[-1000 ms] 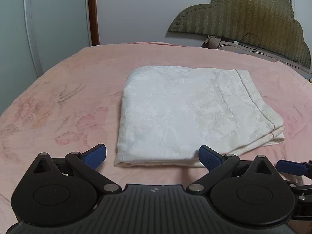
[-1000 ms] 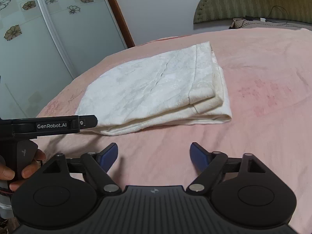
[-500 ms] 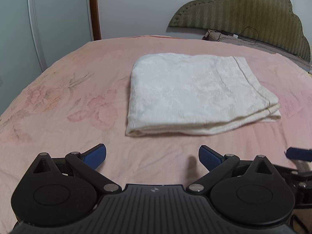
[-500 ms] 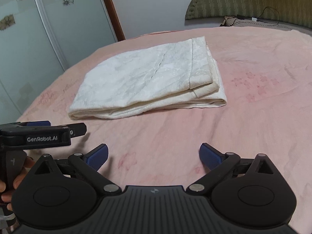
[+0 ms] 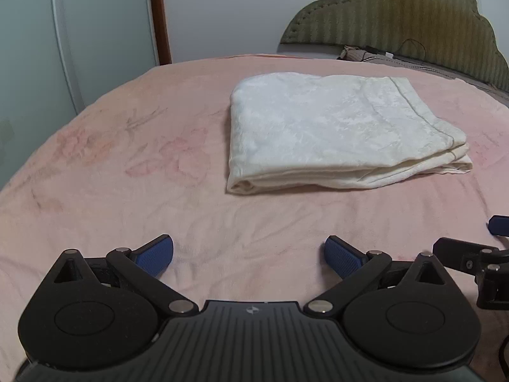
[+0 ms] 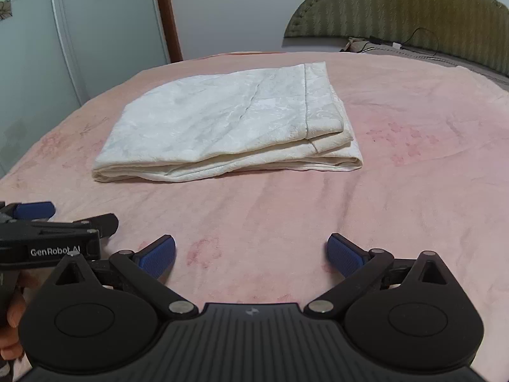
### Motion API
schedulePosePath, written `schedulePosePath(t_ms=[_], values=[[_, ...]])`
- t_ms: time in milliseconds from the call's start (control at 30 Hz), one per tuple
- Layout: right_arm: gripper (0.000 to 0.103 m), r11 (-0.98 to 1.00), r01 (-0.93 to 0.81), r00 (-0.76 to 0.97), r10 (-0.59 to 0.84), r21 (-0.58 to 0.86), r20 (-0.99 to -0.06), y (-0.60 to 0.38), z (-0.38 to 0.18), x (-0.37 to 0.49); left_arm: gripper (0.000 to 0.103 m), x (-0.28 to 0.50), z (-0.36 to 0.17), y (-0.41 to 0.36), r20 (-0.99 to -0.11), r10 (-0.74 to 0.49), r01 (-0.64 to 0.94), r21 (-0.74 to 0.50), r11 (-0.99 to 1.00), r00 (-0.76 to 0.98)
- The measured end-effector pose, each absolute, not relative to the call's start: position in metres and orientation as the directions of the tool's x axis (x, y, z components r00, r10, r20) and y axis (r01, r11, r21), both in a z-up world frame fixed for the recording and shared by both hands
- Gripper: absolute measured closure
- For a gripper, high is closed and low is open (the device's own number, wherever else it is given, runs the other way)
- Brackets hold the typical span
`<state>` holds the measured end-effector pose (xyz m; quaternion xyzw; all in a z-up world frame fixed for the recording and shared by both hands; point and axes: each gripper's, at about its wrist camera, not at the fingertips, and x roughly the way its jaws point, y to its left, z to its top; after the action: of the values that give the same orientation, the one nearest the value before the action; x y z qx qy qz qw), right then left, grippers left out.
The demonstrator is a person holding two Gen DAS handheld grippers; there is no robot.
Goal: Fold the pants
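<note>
White pants (image 5: 334, 130) lie folded into a flat rectangular stack on the pink bedspread (image 5: 127, 165). In the right wrist view the same pants (image 6: 229, 127) show their layered edges toward me. My left gripper (image 5: 249, 256) is open over bare bedspread, well short of the stack, with nothing between its blue pads. My right gripper (image 6: 251, 254) is also wide open and empty, apart from the pants. The left gripper's side (image 6: 47, 235) shows at the left edge of the right wrist view, with a hand (image 6: 12, 328) on its handle.
A green padded headboard (image 5: 397, 16) stands at the far right behind the bed, with a cable and small items (image 5: 366, 54) along its base. Pale wardrobe doors (image 5: 79, 31) and a brown door frame (image 5: 160, 16) stand at the back left.
Both grippers have drawn back from the folded pants, which now sit farther away and smaller in both views. The right gripper's jaws stand wider than a second ago.
</note>
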<state>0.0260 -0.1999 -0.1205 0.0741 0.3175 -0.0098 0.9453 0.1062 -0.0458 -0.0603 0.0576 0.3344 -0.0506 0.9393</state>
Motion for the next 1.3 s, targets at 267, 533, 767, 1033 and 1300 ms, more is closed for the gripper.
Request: schedulePosePath(t_ms=[267, 533, 767, 1033, 1300], values=[[0.000, 0.995, 0.069, 0.803, -0.016, 0.066, -0.595, -0.192, -0.122, 0.022, 0.000, 0.098, -0.061, -0.051, -0.609, -0.032, 0.132, 0.119, 0.984, 0.792], [0.000, 0.991, 0.100, 0.800, -0.026, 0.091, -0.599, -0.210, -0.126, 0.022, 0.000, 0.096, -0.061, -0.044, -0.614, -0.032, 0.124, 0.107, 0.986, 0.788], [0.000, 0.993, 0.103, 0.805, -0.046, 0.064, -0.591, -0.205, -0.128, 0.021, 0.000, 0.096, -0.062, -0.044, -0.613, -0.030, 0.123, 0.110, 0.986, 0.789], [0.000, 0.993, 0.101, 0.804, -0.050, 0.054, -0.592, -0.204, -0.128, 0.020, 0.000, 0.098, -0.062, -0.041, -0.622, -0.042, 0.118, 0.082, 0.990, 0.782], [0.000, 0.993, 0.102, 0.804, -0.050, 0.054, -0.592, -0.204, -0.128, 0.020, 0.000, 0.098, -0.063, -0.041, -0.622, -0.043, 0.118, 0.080, 0.990, 0.782]])
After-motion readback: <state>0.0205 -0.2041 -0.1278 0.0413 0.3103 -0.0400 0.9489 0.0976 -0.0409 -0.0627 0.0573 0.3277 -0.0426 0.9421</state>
